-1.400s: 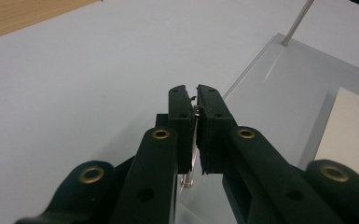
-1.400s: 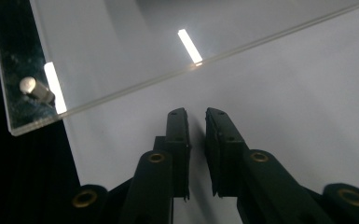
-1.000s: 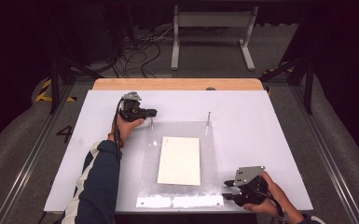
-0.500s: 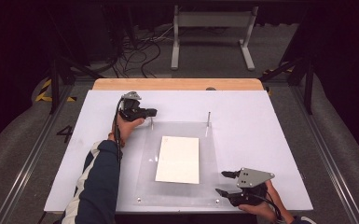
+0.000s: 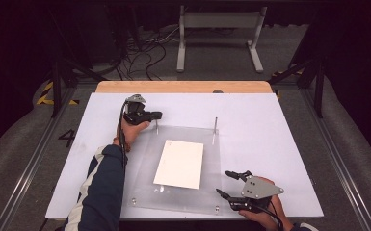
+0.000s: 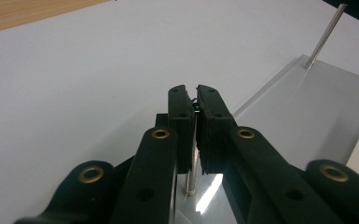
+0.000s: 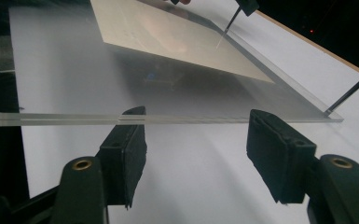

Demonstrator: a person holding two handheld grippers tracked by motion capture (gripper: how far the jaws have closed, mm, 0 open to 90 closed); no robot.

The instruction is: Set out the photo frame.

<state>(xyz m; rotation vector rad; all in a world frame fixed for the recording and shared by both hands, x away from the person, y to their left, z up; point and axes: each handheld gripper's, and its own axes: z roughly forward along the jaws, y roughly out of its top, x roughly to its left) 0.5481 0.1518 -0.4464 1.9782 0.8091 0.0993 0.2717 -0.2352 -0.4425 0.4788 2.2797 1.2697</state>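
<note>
A clear acrylic plate lies on the white table with a sheet of white paper on it. Thin metal pins stand at its two far corners. My left gripper is shut on the far left pin; in the left gripper view the pads pinch that pin. The other pin stands free. My right gripper hovers at the plate's near right corner. Its jaws have just been opening, and nothing is pressed between them. The plate's edge runs just past its tips.
A wooden strip borders the table's far edge. On the floor beyond it are a metal stand and loose cables. Metal rails run along both sides of the table.
The right gripper's jaws have opened and it has shifted a little right off the plate's near edge. The bright glare along that edge is gone. The left gripper has not moved.
</note>
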